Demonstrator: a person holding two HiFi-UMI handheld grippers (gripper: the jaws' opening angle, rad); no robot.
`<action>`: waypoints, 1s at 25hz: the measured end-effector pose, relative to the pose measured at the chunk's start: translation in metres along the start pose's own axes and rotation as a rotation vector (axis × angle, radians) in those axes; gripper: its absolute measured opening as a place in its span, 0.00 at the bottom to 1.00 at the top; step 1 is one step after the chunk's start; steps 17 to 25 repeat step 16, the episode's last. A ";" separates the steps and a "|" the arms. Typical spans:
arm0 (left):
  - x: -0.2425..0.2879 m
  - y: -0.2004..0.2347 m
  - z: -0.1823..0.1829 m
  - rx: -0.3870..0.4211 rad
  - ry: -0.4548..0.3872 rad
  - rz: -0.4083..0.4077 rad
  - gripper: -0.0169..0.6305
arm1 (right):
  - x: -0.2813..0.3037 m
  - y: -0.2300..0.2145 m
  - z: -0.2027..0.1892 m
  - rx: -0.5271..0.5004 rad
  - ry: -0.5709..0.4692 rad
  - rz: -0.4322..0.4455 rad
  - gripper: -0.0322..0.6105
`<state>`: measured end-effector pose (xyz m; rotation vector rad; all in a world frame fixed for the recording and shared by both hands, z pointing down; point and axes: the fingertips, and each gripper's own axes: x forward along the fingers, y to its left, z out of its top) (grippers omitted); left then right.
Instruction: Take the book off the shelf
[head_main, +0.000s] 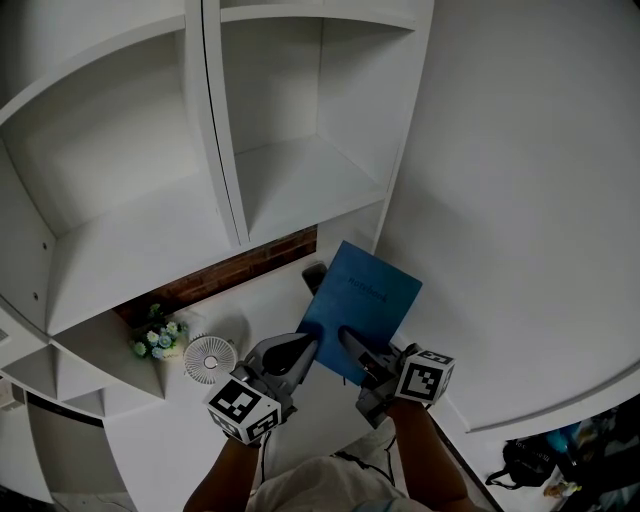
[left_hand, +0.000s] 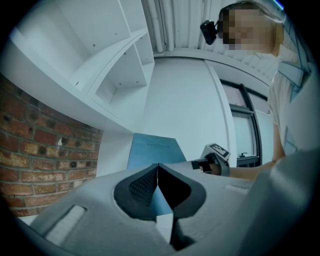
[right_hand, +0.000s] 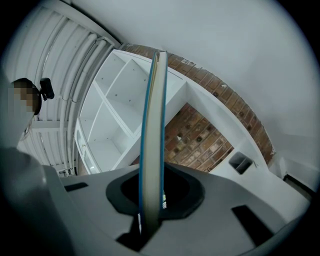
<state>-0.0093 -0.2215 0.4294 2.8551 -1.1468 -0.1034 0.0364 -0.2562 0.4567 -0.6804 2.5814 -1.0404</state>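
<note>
A thin blue book (head_main: 365, 300) hangs in the air in front of the white shelf unit (head_main: 300, 180), off its boards. My right gripper (head_main: 349, 337) is shut on the book's lower edge. In the right gripper view the book (right_hand: 152, 130) stands edge-on between the jaws of the right gripper (right_hand: 151, 175). My left gripper (head_main: 309, 346) rests beside the book's lower left edge, with its jaw tips together. The left gripper view shows those shut tips of the left gripper (left_hand: 158, 167) in front of the blue cover (left_hand: 152, 149), with the right gripper (left_hand: 214, 159) beyond.
Below the shelves a strip of brick wall (head_main: 240, 270) runs behind a white counter. On the counter are a small bunch of flowers (head_main: 158, 338), a round white fan (head_main: 210, 358) and a dark socket-like box (head_main: 314, 274). A black bag (head_main: 525, 460) lies on the floor at lower right.
</note>
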 end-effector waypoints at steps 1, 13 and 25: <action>0.000 0.000 0.000 0.000 0.000 0.000 0.04 | 0.000 0.000 0.000 0.000 -0.002 0.001 0.13; -0.004 -0.003 0.001 -0.009 -0.002 -0.007 0.04 | -0.003 0.003 -0.005 0.012 0.000 -0.005 0.13; -0.006 -0.004 0.003 -0.003 -0.008 -0.009 0.04 | -0.003 0.004 -0.007 0.019 0.002 -0.009 0.13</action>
